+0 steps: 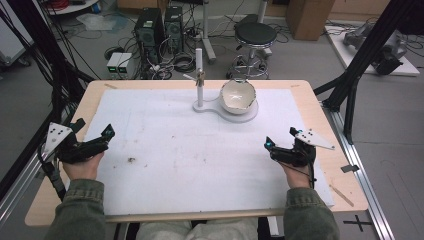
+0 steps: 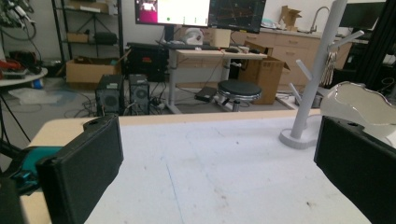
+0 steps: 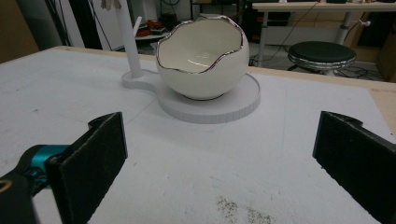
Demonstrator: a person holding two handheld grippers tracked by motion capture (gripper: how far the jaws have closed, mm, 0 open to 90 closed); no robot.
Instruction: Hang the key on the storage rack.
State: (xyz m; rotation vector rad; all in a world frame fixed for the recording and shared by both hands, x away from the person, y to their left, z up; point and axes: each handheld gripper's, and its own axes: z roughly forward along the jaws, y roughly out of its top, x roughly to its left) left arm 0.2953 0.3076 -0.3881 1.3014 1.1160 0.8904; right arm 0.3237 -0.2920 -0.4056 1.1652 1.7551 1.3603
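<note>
Your left gripper (image 1: 95,136) sits near the table's (image 1: 320,107) left edge and your right gripper (image 1: 281,140) near its right edge, both with jaws spread wide and empty. By the far edge, the egg-shaped bowl (image 1: 238,95) rests on the white stand's (image 1: 200,75) round base.

1. Olive-green sleeves (image 1: 82,207) cover both forearms.
2. Each black claw, left claw (image 1: 92,141) and right claw (image 1: 280,142), has teal accents.
3. Grey three-cornered plates (image 1: 56,136) sit on top.
4. Black cables (image 1: 50,172) trail behind.
</note>
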